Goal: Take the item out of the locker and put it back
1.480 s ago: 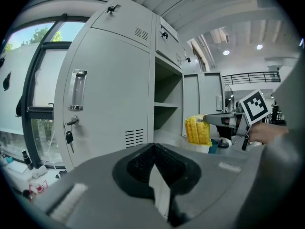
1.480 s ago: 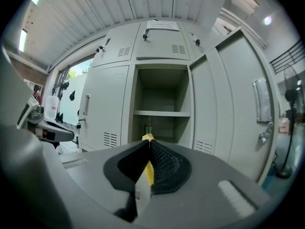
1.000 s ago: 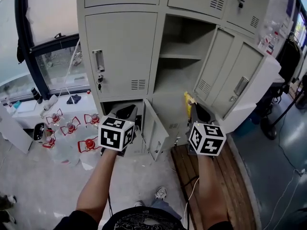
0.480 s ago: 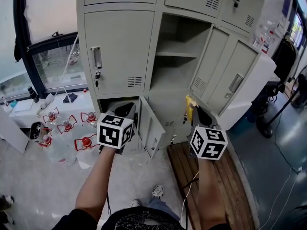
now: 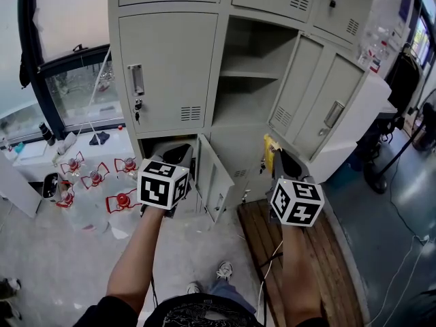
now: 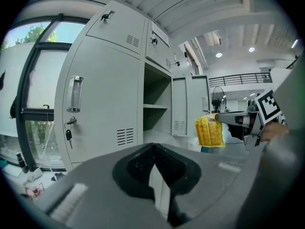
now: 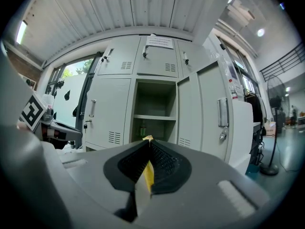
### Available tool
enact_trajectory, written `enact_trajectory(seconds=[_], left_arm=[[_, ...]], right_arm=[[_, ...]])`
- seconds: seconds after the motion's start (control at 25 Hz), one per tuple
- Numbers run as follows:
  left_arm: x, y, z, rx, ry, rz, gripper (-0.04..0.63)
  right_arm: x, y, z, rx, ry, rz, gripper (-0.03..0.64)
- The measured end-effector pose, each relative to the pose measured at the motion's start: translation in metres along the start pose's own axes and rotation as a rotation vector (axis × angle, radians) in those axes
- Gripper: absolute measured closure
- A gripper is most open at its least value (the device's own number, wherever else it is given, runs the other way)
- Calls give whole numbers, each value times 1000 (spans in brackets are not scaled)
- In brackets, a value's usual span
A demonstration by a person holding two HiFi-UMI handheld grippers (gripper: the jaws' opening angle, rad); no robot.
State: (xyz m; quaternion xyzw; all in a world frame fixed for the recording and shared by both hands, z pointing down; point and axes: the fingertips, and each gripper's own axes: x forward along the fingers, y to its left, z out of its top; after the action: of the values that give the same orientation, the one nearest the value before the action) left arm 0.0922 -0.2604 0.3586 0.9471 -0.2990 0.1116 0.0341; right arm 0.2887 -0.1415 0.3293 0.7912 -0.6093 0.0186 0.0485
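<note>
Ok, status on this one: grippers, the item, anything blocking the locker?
Right hand-held gripper shut on yellow item. Left hand-held gripper shut, empty. Item outside the open locker, door swung wide. Path looks clear.

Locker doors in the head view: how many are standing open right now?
2. One is the tall middle compartment's door, swung out to the right. The other is the small lower-left door, hanging open below the closed left door. Others may lie outside the frame.

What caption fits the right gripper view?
Right hand-held gripper shut on a yellow item, facing the open locker.
</note>
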Motion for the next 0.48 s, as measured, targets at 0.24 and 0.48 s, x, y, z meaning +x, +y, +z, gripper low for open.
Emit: enact_trajectory(seconds=[0.24, 0.48], left_arm=[[-1, 0, -1, 2, 0, 0, 591], [0, 2, 1, -3, -1, 1, 591]], right_arm=[[1, 2, 0, 0, -4, 3, 586], [6, 4, 4, -7, -7, 11, 586]])
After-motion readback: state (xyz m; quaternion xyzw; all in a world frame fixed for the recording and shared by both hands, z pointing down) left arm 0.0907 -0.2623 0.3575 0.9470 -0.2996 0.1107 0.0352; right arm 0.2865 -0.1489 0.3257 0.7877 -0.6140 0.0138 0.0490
